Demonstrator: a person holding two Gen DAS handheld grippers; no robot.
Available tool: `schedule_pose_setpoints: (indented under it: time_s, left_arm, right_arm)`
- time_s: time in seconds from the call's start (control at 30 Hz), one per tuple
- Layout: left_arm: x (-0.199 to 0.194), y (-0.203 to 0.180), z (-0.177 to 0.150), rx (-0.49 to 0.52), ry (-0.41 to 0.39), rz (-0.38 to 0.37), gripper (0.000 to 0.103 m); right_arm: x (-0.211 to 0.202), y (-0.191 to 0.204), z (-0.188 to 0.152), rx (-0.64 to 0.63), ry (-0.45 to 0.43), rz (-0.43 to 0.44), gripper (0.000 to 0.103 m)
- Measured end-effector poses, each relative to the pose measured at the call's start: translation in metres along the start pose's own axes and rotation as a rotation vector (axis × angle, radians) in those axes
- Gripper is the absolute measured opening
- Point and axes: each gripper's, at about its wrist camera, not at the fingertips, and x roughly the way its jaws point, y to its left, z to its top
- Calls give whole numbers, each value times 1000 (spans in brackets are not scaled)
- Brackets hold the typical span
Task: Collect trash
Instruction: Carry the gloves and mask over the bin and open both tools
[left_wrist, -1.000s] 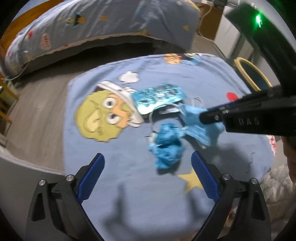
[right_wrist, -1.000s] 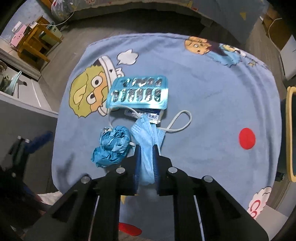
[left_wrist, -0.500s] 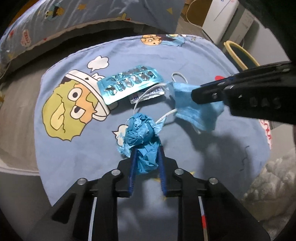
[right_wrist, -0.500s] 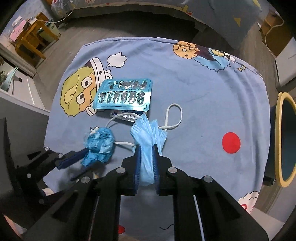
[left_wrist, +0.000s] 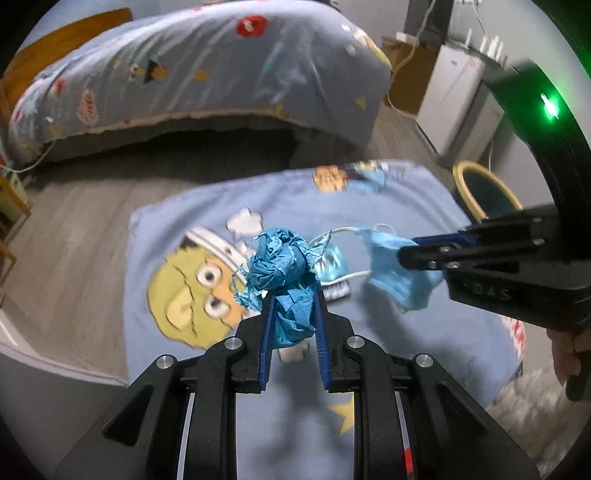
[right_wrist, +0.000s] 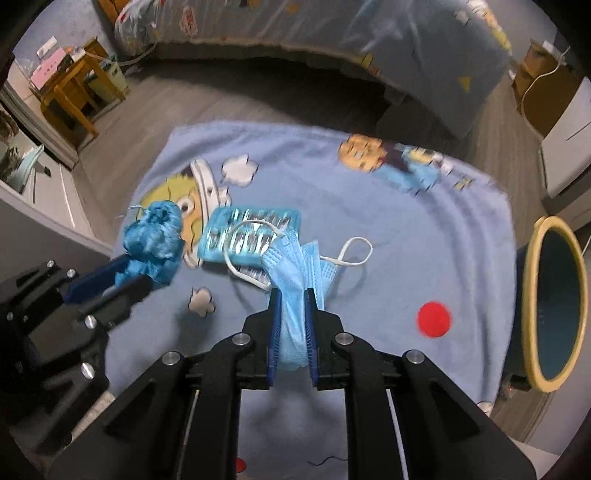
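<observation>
Gripping crumpled blue paper (left_wrist: 286, 273) left, face mask (right_wrist: 295, 273) right.

1. A blue cartoon-print blanket (right_wrist: 424, 236) covers the low surface.
2. A bed with a matching cartoon duvet (left_wrist: 207, 70) stands beyond it across grey wood flooring (right_wrist: 147, 122).
3. A wooden side table (right_wrist: 70, 96) sits far left.
4. A white cabinet (left_wrist: 454, 96) stands at the right.

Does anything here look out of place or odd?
Yes. A used pill blister lies on the cartoon blanket, with a mask loop draped over it. The bin stands beside the blanket.
</observation>
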Motion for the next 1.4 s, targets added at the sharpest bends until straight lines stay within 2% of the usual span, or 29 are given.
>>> schedule_pose_setpoints:
  time_s: [0.13, 0.33, 0.6, 1.07, 1.17, 1.4]
  left_arm:
    - [-15, -7, 18, -5, -61, -21, 21]
    - [-17, -23, 36, -10, -92, -47, 21]
    - [4, -67, 44, 75, -68, -37, 21]
    - [47, -181, 67, 227, -23, -115, 21]
    - [55, -206, 72, 271, -17, -128, 21]
    - [80, -254, 84, 304, 9, -181, 21]
  right_arm:
    - [-18, -25, 7, 54, -50, 0, 12]
    - [-40, -75, 12, 135, -106, -22, 12]
    - [-54, -131, 1, 202, -136, -76, 12]
    - [-72, -239, -26, 303, -154, -185, 12]
    - [-72, -266, -35, 339, -151, -196, 12]
    - [-75, -313, -48, 414, -148, -212, 12]
